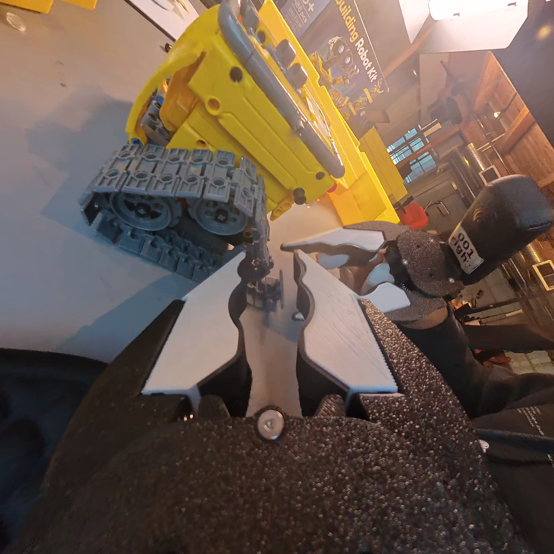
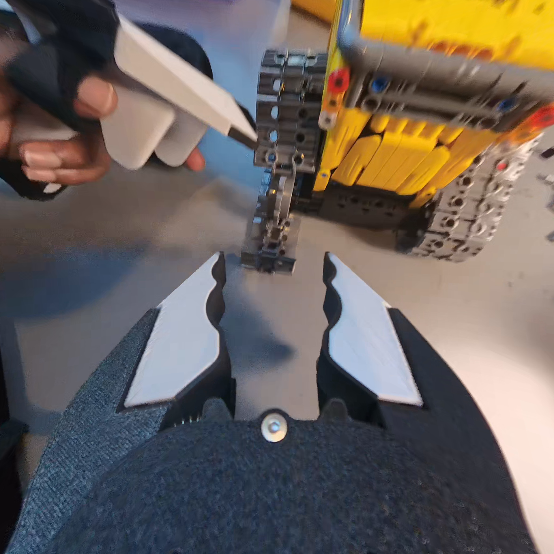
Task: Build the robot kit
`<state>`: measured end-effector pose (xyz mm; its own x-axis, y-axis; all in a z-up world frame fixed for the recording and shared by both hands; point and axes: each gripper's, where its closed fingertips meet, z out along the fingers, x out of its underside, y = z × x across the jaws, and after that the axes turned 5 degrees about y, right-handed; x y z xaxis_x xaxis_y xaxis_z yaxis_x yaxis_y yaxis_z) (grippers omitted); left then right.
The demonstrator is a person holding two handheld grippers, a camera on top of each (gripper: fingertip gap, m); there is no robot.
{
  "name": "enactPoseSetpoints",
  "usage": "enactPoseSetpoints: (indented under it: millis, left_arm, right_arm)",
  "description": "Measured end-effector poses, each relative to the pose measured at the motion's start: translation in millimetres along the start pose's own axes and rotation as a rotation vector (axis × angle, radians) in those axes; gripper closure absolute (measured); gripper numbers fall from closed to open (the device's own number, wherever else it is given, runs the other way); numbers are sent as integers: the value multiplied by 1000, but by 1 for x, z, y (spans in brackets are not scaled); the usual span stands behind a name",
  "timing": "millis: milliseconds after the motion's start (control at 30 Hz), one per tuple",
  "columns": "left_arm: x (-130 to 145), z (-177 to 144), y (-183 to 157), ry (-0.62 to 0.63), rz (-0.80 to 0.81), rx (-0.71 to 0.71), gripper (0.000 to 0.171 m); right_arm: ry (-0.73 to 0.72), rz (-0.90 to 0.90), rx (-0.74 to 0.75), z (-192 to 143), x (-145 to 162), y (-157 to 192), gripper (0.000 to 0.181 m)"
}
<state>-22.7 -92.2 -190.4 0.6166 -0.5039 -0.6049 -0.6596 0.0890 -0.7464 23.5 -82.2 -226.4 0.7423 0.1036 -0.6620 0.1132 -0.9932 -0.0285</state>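
Observation:
A yellow brick-built tracked vehicle (image 1: 254,120) stands on the grey table (image 1: 60,269), with a grey link track (image 1: 180,180) around its wheels. A loose strand of that track (image 1: 259,263) hangs off its front end. My left gripper (image 1: 269,254) is partly open around this strand, and its left fingertip touches it. In the right wrist view the vehicle (image 2: 404,150) is ahead on the right. The strand (image 2: 275,209) runs down to the table just ahead of my open, empty right gripper (image 2: 273,254). The left gripper (image 2: 248,136) touches the track's upper part from the left.
A dark printed kit box (image 1: 344,60) and yellow trays (image 1: 374,168) stand behind the vehicle, with a red piece (image 1: 415,217) beside them. The right gripper's fingers (image 1: 344,239) reach in from the right. Small loose parts (image 2: 548,180) lie at the far right. A hand (image 2: 60,156) holds the left gripper. The gap from one gripper's tips to the other's is roughly 6 cm.

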Motion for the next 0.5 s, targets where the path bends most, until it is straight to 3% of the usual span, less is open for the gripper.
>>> enactPoseSetpoints:
  millis: [100, 233, 267, 500]
  left_arm:
    - [-6, 2, 2, -26, -4, -8, 145]
    - [-13, 5, 4, -46, 35, -41, 158]
    - [-12, 6, 3, -43, 44, -40, 164]
    - [2, 9, -10, 23, 55, 27, 164]
  right_arm:
    - [98, 10, -1, 10, 17, 5, 111]
    - [65, 6, 35, 13, 12, 3, 141]
    - [51, 8, 29, 12, 10, 5, 141]
    - [-198, -28, 67, -15, -19, 0, 142]
